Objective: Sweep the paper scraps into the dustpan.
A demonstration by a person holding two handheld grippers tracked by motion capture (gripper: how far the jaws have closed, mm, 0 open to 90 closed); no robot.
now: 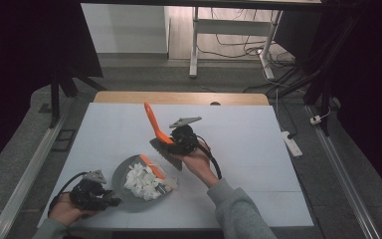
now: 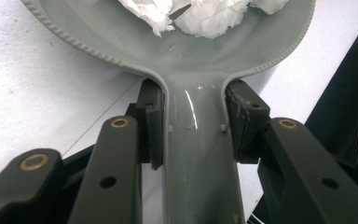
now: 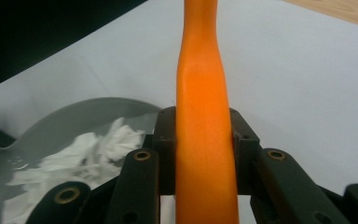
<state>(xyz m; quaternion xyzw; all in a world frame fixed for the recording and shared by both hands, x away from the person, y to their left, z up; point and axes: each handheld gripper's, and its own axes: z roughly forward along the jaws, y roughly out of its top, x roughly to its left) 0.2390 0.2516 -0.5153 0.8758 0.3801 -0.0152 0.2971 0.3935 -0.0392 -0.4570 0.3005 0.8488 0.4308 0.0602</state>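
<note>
At lower centre of the high view the left claw [image 1: 110, 201] is closed on the grey dustpan [image 1: 129, 175] handle on the worktop [image 1: 258, 149], and if the right claw [image 1: 171, 142], clamped on the orange brush [image 1: 155, 127], sweeps hard, the white paper scraps [image 1: 142, 181] could spill out.

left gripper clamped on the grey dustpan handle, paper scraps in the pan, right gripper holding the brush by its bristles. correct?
One error: the right gripper grips the brush by its orange handle, not the bristles; the right gripper view shows the jaws shut on the orange handle. The rest holds: the left gripper clamps the grey dustpan handle, with white paper scraps in the pan.
</note>
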